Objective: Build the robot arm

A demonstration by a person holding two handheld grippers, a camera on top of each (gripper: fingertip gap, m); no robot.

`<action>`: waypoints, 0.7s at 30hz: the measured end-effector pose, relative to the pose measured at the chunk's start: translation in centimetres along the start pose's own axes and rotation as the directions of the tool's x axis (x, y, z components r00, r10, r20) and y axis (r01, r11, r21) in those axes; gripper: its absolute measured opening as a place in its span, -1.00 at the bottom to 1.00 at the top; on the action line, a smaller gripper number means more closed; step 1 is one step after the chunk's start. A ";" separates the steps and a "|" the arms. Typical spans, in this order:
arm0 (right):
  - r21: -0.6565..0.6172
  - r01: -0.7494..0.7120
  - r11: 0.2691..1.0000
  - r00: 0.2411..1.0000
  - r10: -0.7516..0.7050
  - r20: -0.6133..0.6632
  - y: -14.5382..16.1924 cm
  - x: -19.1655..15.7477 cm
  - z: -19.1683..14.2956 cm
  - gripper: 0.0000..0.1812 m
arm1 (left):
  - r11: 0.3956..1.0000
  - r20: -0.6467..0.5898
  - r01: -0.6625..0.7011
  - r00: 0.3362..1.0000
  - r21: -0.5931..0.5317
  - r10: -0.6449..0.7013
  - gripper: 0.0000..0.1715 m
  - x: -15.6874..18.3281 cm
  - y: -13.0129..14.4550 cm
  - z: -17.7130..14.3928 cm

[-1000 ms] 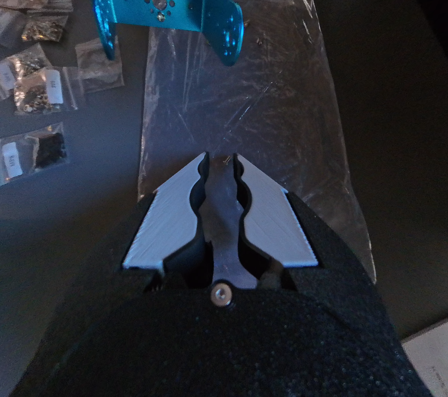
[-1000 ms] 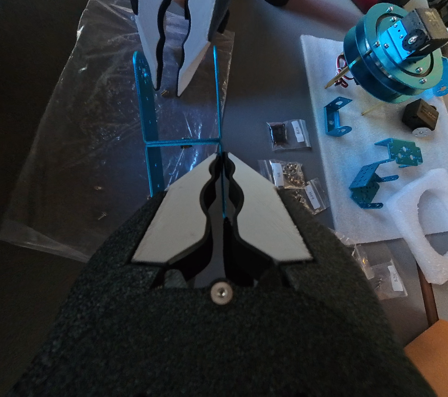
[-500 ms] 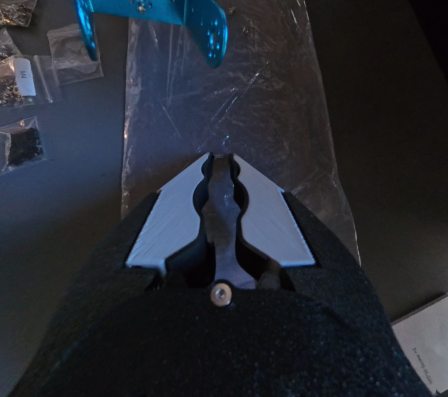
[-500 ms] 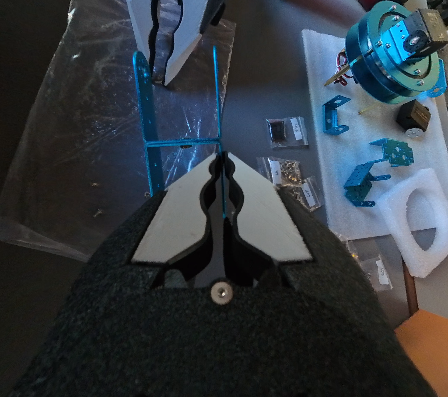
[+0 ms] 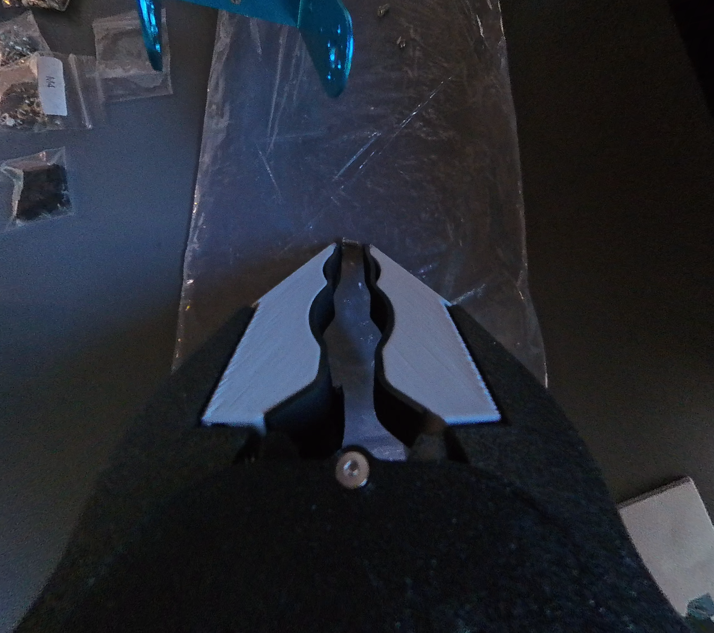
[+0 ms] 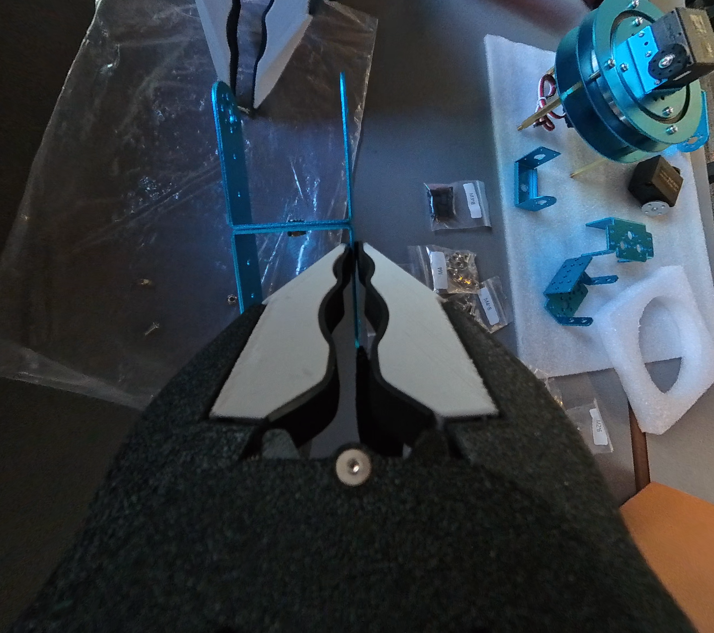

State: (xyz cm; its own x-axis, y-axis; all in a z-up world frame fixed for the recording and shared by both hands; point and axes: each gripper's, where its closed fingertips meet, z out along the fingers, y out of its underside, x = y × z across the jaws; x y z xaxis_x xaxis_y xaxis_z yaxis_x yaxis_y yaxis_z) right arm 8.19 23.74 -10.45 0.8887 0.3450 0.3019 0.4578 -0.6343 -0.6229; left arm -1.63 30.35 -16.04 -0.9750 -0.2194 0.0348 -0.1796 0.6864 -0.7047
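Gripping blue anodised H-shaped metal bracket (image 6: 289, 224) by thin side plate, right gripper (image 6: 353, 247) jaws pressed tight, bracket held above clear plastic bag (image 6: 127, 158). Left gripper (image 5: 351, 243) nearly closed, pinching small screw (image 5: 350, 242) at tips, just beside bracket's far arm. Screw apparently not yet seated. Bagged fasteners (image 6: 456, 205) and white foam sheet (image 6: 510, 81) crowd right; dark tabletop (image 5: 618, 189) beyond bag edge.

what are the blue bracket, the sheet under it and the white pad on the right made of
Blue bracket: looks like thin anodised metal, glossy, with sharp bends and drilled holes. Sheet: clear plastic film, creased and glinting, perhaps a bag. White pad: soft foam, probably, with a matte grainy surface.
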 end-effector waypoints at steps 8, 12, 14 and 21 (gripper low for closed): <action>-0.002 0.011 1.000 1.000 -0.011 0.000 -0.2 -0.2 -0.2 -0.99 | 1.000 0.001 0.031 1.000 -0.005 -0.031 -0.84 0.3 -0.1 0.0; 0.002 0.012 1.000 1.000 -0.012 0.002 -0.4 -0.2 -0.3 -0.99 | 1.000 0.031 0.008 1.000 -0.013 -0.008 -0.85 -0.4 -0.4 0.0; 0.000 0.013 1.000 1.000 -0.013 0.001 -0.3 -0.2 -0.3 -0.99 | 1.000 0.026 0.007 1.000 -0.004 -0.007 -0.86 -0.7 -0.9 -0.5; -0.001 0.020 1.000 1.000 -0.020 -0.003 -0.4 -0.2 -0.6 -0.99 | 0.999 -0.013 0.045 0.999 -0.031 -0.045 -0.88 -0.7 -0.8 -0.2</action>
State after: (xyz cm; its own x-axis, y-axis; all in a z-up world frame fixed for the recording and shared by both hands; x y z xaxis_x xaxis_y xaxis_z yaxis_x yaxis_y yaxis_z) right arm 7.84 23.50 -9.86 0.8796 0.3554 0.3162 0.4752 -0.6282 -0.6161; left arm -0.79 30.11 -15.40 -0.9674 -0.2415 0.0756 -0.2271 0.6969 -0.6803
